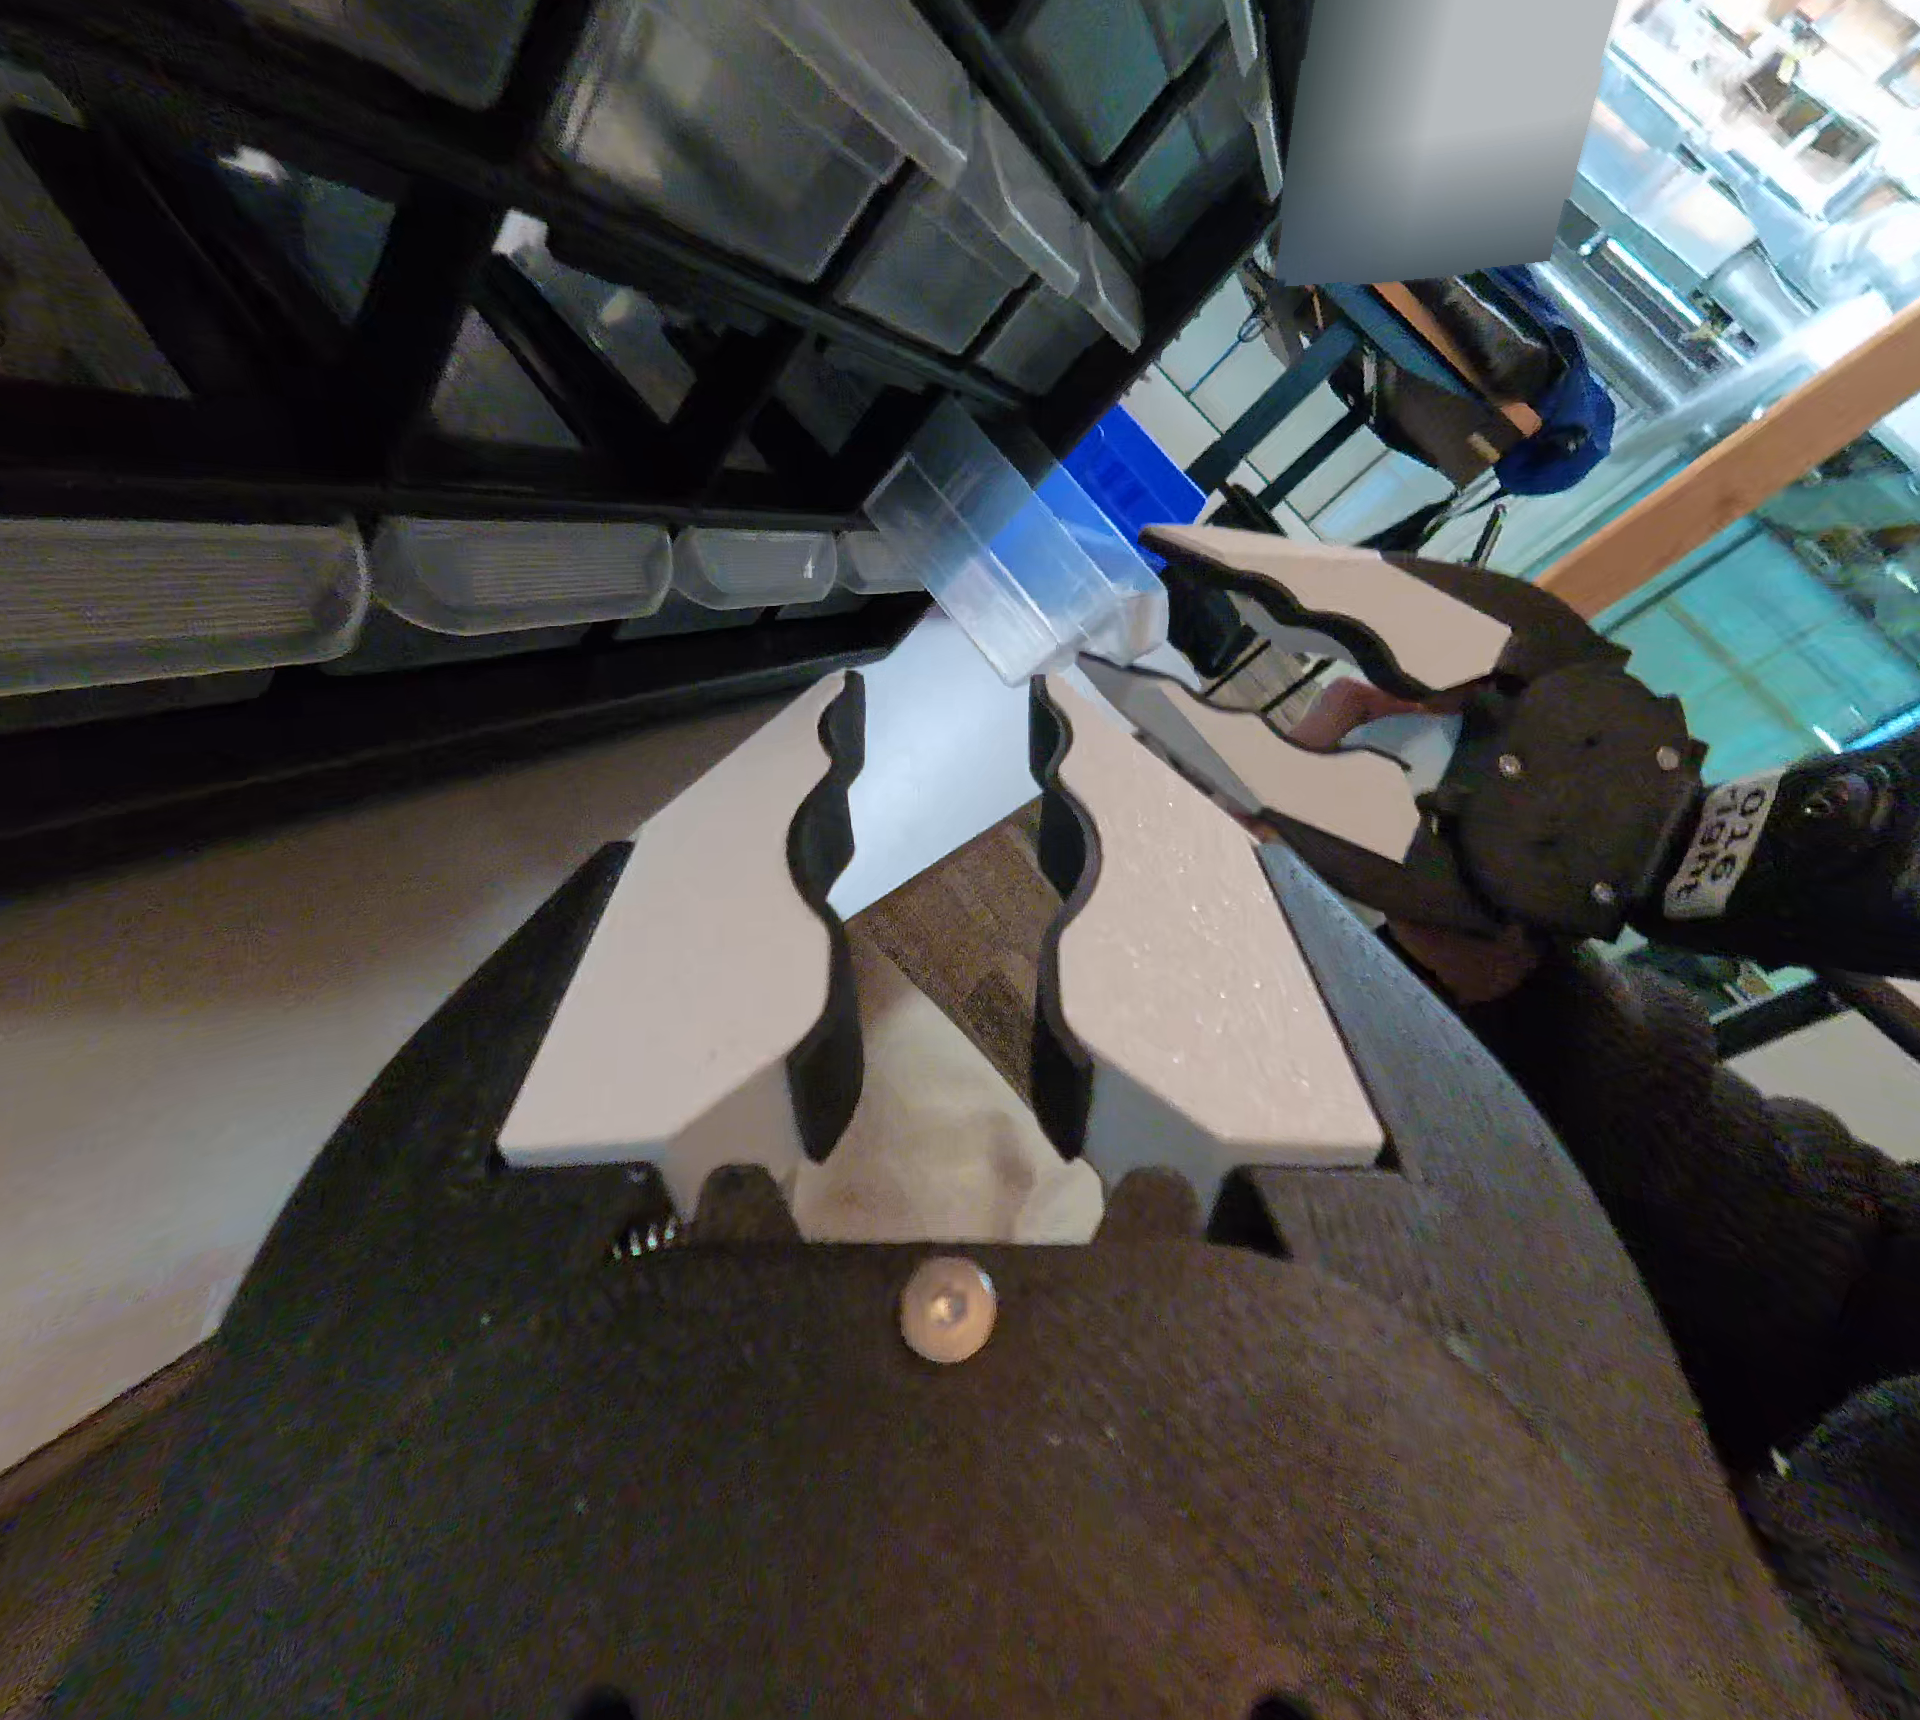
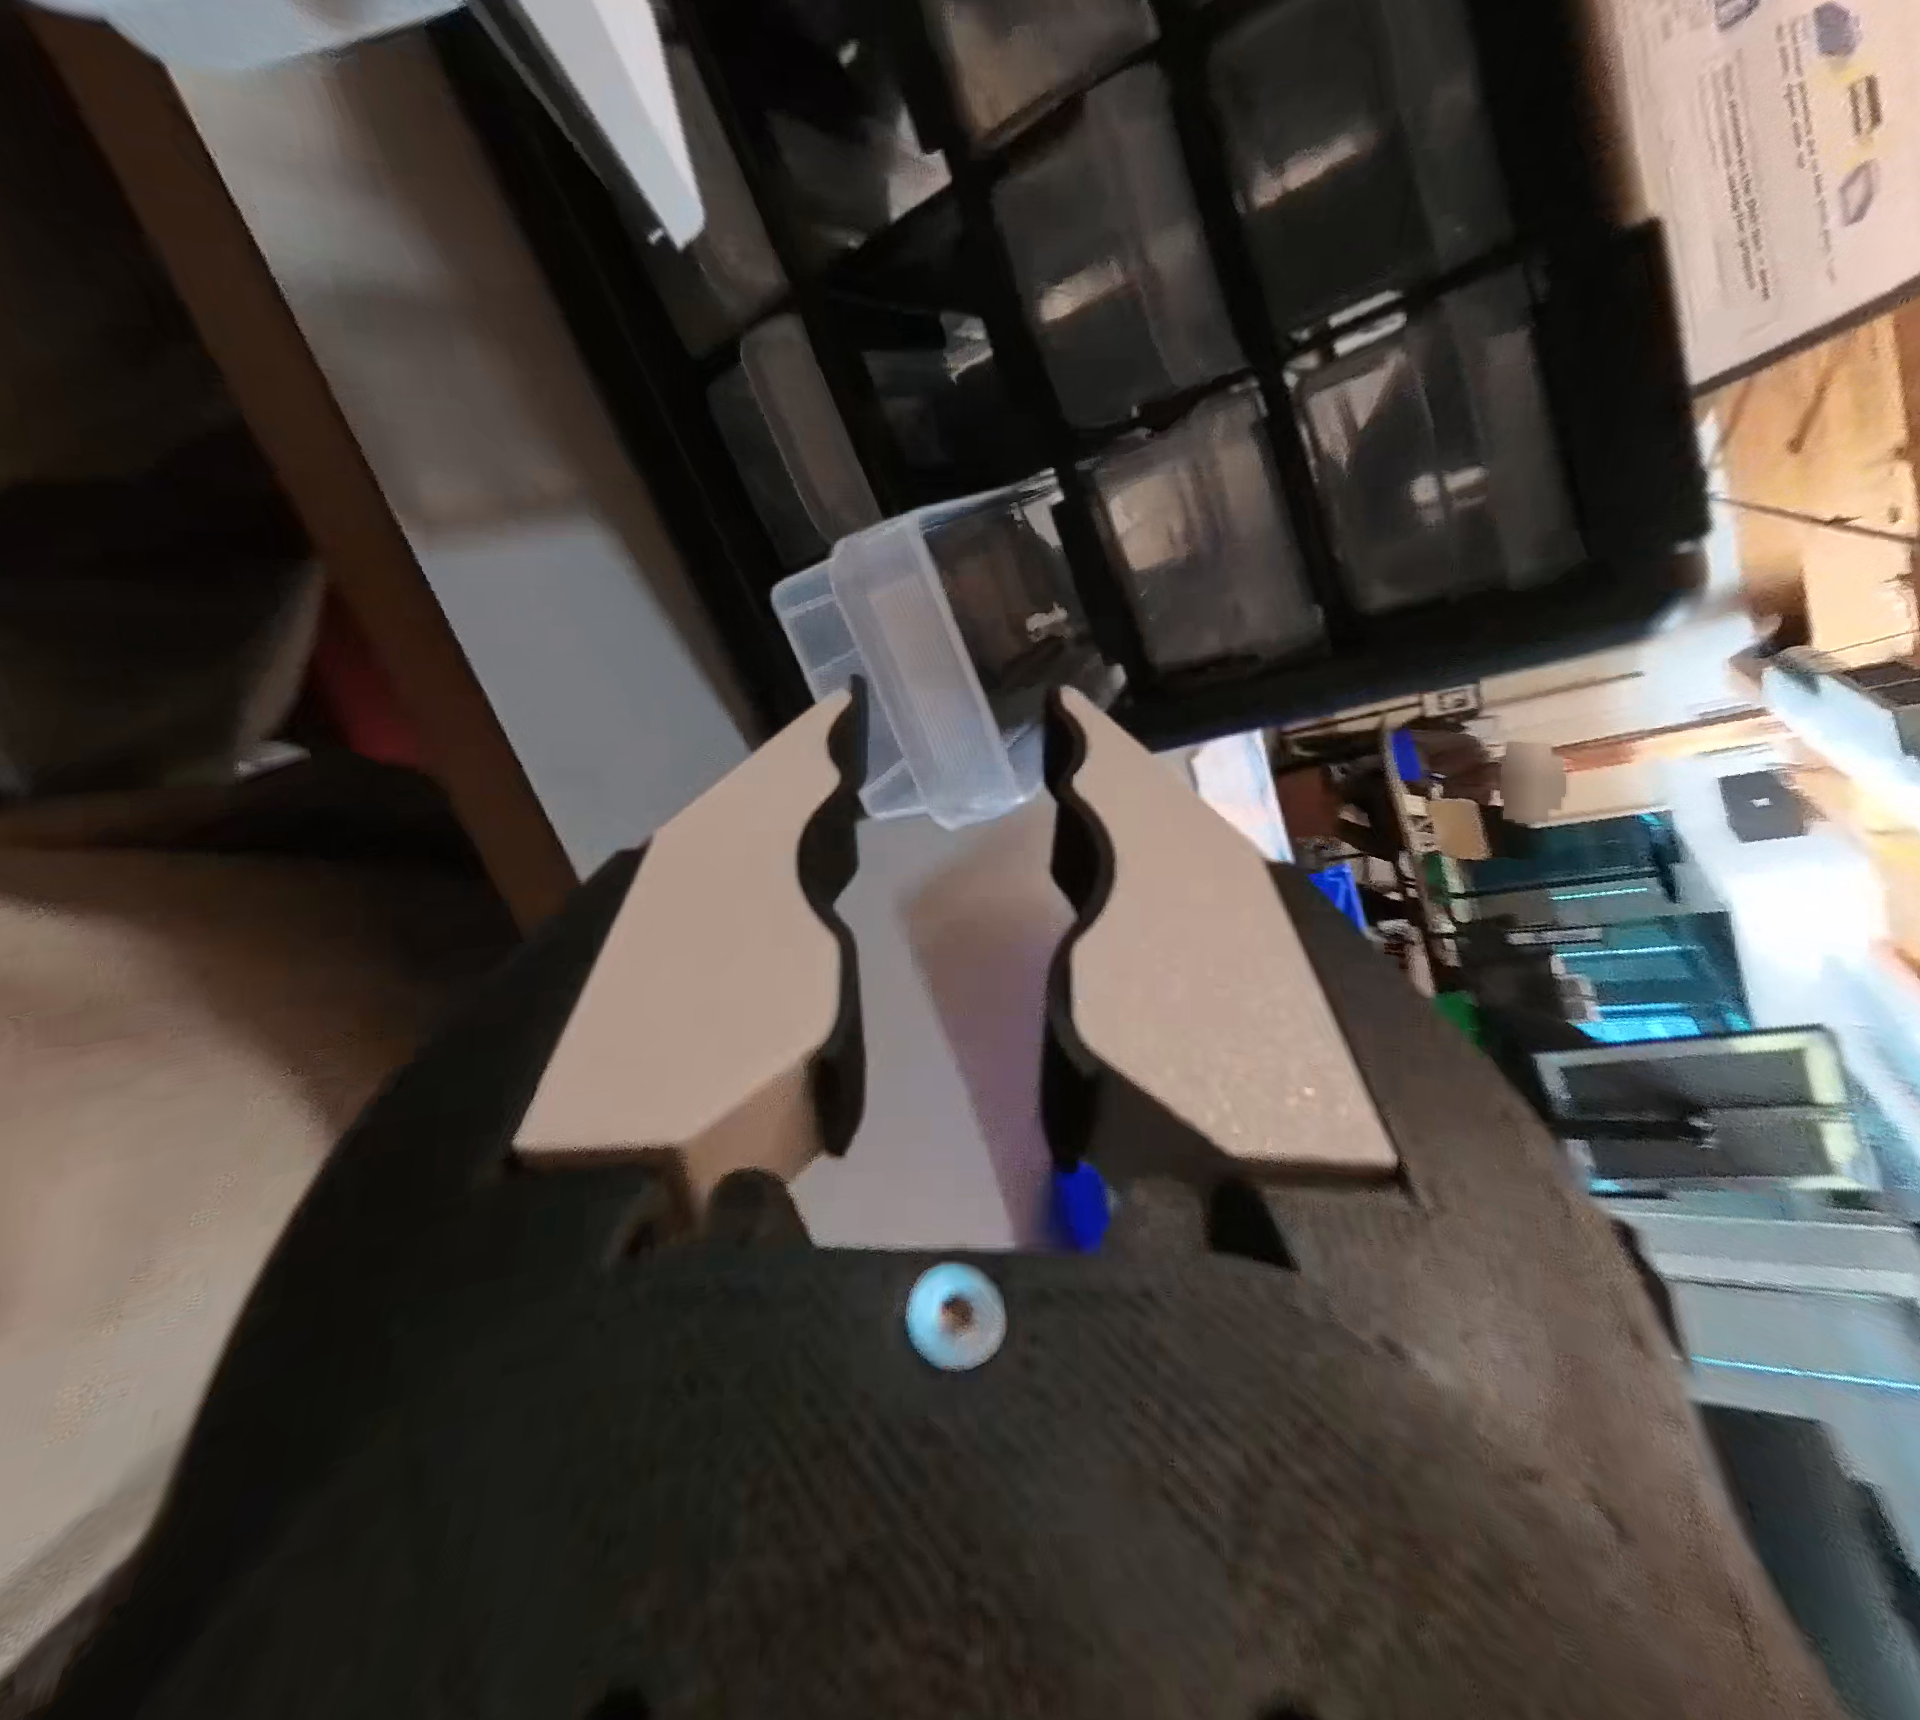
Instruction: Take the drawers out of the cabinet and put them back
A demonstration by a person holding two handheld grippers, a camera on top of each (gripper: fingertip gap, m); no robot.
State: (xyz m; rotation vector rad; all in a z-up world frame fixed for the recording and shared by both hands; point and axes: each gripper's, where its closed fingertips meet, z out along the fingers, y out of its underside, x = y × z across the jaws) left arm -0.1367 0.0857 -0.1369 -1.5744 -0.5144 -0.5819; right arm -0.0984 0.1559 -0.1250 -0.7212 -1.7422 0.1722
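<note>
A black cabinet [image 1: 436, 216] of clear plastic drawers stands on the table; it also shows in the right wrist view [image 2: 1278, 382]. One clear drawer [image 1: 987, 569] sticks partly out of the bottom row at the cabinet's end. My right gripper [image 2: 958, 699] has its fingers on either side of that drawer's front [image 2: 925, 694] and grips it. The same gripper shows in the left wrist view [image 1: 1117, 600]. My left gripper [image 1: 945, 683] is open and empty, low over the table just in front of the drawer.
Several slots [image 1: 260, 299] in the row above stand empty. The pale table top [image 1: 260, 995] runs along the cabinet's foot. A blue bin [image 1: 1132, 475] sits behind the drawer. A wooden beam [image 1: 1714, 465] and shelving lie to the right. A printed sheet [image 2: 1766, 60] hangs beside the cabinet.
</note>
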